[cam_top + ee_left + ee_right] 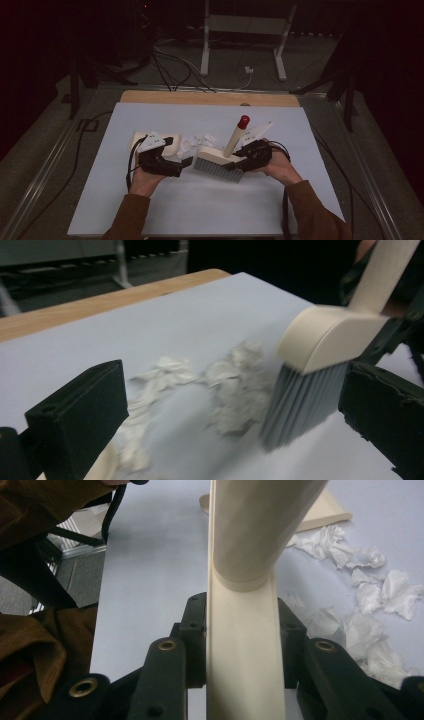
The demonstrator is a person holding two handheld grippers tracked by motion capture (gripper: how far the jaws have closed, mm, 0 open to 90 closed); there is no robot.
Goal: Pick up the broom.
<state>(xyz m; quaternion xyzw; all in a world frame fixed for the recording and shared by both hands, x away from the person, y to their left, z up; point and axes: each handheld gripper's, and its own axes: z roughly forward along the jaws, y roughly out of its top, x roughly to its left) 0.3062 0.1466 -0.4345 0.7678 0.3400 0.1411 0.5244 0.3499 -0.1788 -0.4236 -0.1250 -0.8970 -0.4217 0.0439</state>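
Cream plastic and grey bristles: from the high view, the brush (220,162) stands on its bristles near the middle of the pale blue worktop (210,210), its red-tipped handle leaning up and away toward the far edge. My right hand-held gripper (240,159) is clamped on the brush head from the right side. My left hand-held gripper (184,162) sits just left of the brush, apart from it, jaws spread with nothing between them. Under my left hand lies the cream dustpan (150,142), mostly covered. One heap of crumpled white paper scraps (197,143) lies between the dustpan and the brush, toward the far edge.

In the left gripper view, my two black jaws stand wide apart at the bottom corners, and the scraps (200,390) lie on the worktop between and beyond them. The brush (310,370) is at the right, bristles touching the scraps' edge; its handle is cut off at the top. The picture is blurred, so I cannot count the scraps.

In the right gripper view, my jaws press on both sides of the brush's cream back (245,655). The handle hides much of the dustpan (325,515) behind it. Scraps (370,590) lie scattered to the right.
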